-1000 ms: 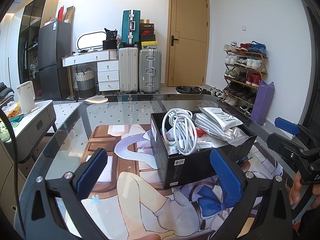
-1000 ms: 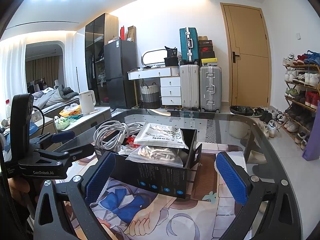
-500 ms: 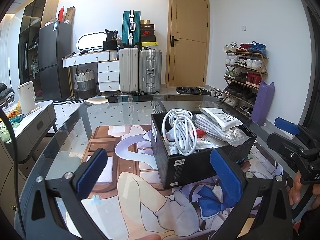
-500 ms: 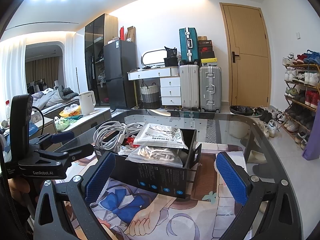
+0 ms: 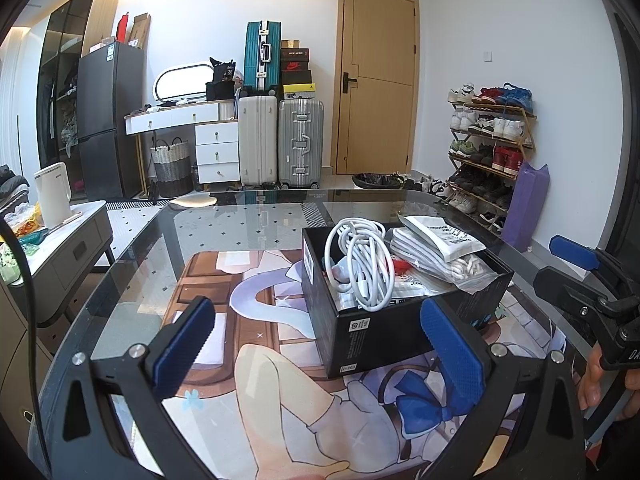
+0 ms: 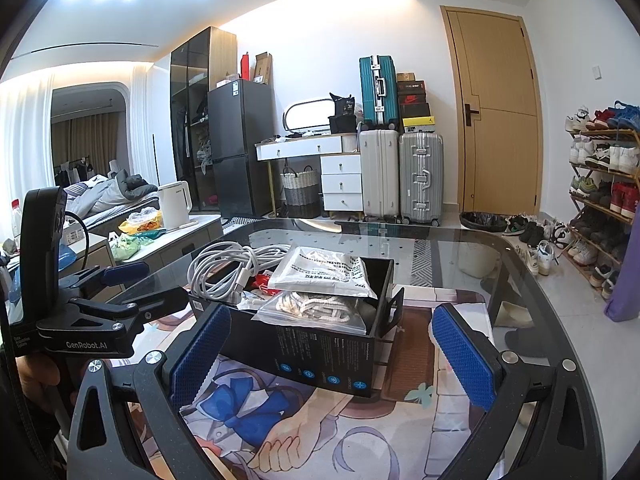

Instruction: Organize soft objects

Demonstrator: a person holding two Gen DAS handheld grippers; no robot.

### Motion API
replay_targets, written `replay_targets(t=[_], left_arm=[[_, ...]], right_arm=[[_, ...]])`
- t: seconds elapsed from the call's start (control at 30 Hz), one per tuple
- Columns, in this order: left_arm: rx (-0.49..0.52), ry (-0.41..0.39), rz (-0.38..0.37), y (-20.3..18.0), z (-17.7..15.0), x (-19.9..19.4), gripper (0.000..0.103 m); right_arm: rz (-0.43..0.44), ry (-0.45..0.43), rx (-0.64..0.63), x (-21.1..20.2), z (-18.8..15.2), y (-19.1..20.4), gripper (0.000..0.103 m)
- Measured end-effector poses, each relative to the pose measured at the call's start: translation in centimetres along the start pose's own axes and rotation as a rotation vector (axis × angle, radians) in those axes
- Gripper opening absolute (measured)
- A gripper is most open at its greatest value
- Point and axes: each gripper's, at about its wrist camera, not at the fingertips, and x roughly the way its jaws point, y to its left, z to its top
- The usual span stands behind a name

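A black cardboard box (image 5: 372,332) stands on the glass table, also in the right wrist view (image 6: 320,352). It holds a coiled white cable (image 5: 360,264) (image 6: 228,264), a white printed pouch (image 5: 440,236) (image 6: 324,272), a clear bag of white cord (image 6: 316,308) (image 5: 472,270) and something red (image 6: 264,282). My left gripper (image 5: 316,344) is open and empty, just in front of the box. My right gripper (image 6: 332,352) is open and empty, facing the box's long side.
The table (image 5: 240,216) has a printed anime mat (image 5: 256,380) under the glass. The right gripper shows at the right of the left wrist view (image 5: 588,292). A side cabinet with a white kettle (image 5: 52,196) stands left; a shoe rack (image 5: 492,152) right.
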Motion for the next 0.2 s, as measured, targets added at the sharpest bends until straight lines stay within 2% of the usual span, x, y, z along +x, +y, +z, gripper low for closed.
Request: replay_targets(t=[0.2], left_arm=[[0.000,0.000,-0.001,-0.10,-0.07,-0.07,0.103]], right_arm=[[-0.001,-0.001,-0.001,0.00,-0.02,0.02,0.102]])
